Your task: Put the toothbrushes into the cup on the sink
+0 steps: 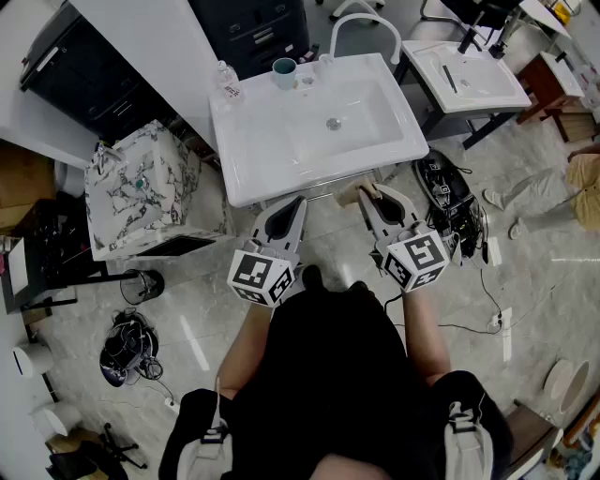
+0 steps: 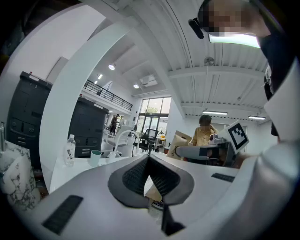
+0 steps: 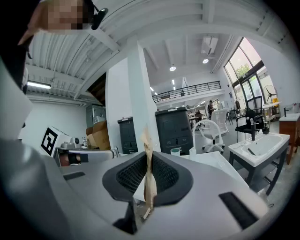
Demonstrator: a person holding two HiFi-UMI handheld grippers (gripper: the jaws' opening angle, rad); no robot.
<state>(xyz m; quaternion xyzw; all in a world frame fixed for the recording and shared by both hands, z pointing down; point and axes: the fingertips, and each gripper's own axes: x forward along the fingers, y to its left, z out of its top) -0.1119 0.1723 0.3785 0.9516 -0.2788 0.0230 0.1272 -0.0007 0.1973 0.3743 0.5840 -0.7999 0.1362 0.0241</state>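
Observation:
The white sink [image 1: 267,141] stands just ahead, with a teal cup [image 1: 284,72] on its back rim near the faucet [image 1: 366,23]. The cup also shows small in the left gripper view [image 2: 95,157] and the right gripper view [image 3: 175,151]. Both grippers hover side by side below the sink's front edge. My left gripper [image 1: 298,201] [image 2: 149,159] is shut with nothing between its pads. My right gripper [image 1: 367,194] [image 3: 149,159] is shut on a thin tan paper-like piece [image 3: 150,185] that sticks up past the jaws. No toothbrush is clearly visible.
A clear water bottle [image 1: 226,82] stands left of the cup. A marbled cabinet [image 1: 141,183] is to the left and a second sink [image 1: 464,75] at the right holds a dark slender item. Cables and gear [image 1: 450,202] lie on the floor; a person [image 2: 205,133] stands further right.

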